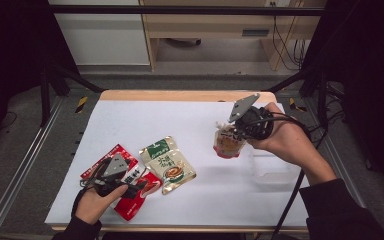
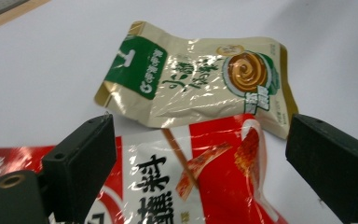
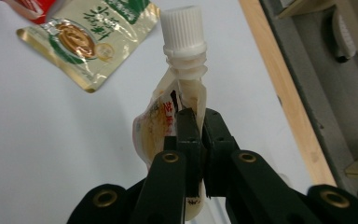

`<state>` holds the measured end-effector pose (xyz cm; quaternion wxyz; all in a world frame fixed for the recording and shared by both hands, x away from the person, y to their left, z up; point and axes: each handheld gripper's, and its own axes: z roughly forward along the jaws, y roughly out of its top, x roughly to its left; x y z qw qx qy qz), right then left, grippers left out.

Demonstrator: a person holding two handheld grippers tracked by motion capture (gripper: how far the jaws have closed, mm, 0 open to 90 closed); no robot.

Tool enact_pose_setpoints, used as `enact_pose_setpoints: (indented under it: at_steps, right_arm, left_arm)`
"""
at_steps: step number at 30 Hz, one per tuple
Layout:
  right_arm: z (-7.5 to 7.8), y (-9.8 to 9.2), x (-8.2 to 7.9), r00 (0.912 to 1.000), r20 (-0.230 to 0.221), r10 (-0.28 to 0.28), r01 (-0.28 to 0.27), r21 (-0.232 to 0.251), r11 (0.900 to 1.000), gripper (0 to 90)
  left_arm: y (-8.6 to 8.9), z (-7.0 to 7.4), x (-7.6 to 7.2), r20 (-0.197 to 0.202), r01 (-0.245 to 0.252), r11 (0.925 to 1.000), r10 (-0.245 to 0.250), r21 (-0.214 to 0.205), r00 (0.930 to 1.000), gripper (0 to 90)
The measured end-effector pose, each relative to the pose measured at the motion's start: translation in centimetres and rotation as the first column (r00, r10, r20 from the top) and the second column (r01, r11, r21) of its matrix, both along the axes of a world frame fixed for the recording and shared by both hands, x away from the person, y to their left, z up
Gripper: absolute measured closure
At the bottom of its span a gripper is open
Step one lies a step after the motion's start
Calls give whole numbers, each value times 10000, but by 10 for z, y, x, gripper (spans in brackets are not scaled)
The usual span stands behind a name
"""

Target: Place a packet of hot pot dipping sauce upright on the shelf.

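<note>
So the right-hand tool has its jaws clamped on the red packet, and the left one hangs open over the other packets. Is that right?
Not quite. The right gripper has its jaws clamped on the spouted pouch with the white cap, just below the spout, as the right gripper view shows. The red packet lies on the white table under the open left gripper, beside the beige packet.

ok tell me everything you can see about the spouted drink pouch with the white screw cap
The soft, glossy spouted drink pouch has a ribbed white screw cap on a ridged white neck, a cream and orange printed body and a red bottom edge. The cap is on. The right gripper is shut on the pouch just below the neck, holding it off the white table cover, near the table's right side. Nothing else touches it.
</note>
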<state>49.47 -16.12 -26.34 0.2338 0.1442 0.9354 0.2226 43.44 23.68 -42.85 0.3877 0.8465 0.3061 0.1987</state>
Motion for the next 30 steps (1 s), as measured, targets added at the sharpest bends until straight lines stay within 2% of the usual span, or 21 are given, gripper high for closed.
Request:
enact_pose_setpoints:
  at_steps: [4, 7, 14, 19, 20, 26, 30]
  right_arm:
    - [6, -11, 5, 9993, 347, -148, 140, 238, 9996, 877]
    - [12, -18, 9, 9977, 614, -288, 270, 298, 9992, 877]
    - [24, -37, 25, 9939, 880, -672, 652, 255, 9975, 877]
    - [25, -47, 34, 9902, 1011, -963, 934, 324, 9951, 877]
    - [24, -53, 36, 9874, 1073, -1163, 1129, 376, 9929, 877]
    - [22, -66, 42, 9799, 1297, -1514, 1473, 413, 9882, 877]
    - [21, -73, 44, 9776, 1291, -1661, 1617, 439, 9859, 877]
  left_arm:
    - [9, -3, -3, 138, -252, 9996, 250, 97, 9996, 87]
    - [19, -6, -3, 105, -621, 9979, 623, -165, 9980, 87]
    - [28, -7, -1, 135, -978, 9946, 983, -351, 9951, 87]
    - [30, -8, 0, 143, -1071, 9936, 1077, -359, 9941, 87]
    - [30, -9, 1, 162, -1120, 9933, 1125, -286, 9935, 87]
    - [28, -9, 2, 264, -1238, 9920, 1244, -242, 9919, 87]
    - [31, -9, 3, 287, -1343, 9902, 1354, -376, 9904, 87]
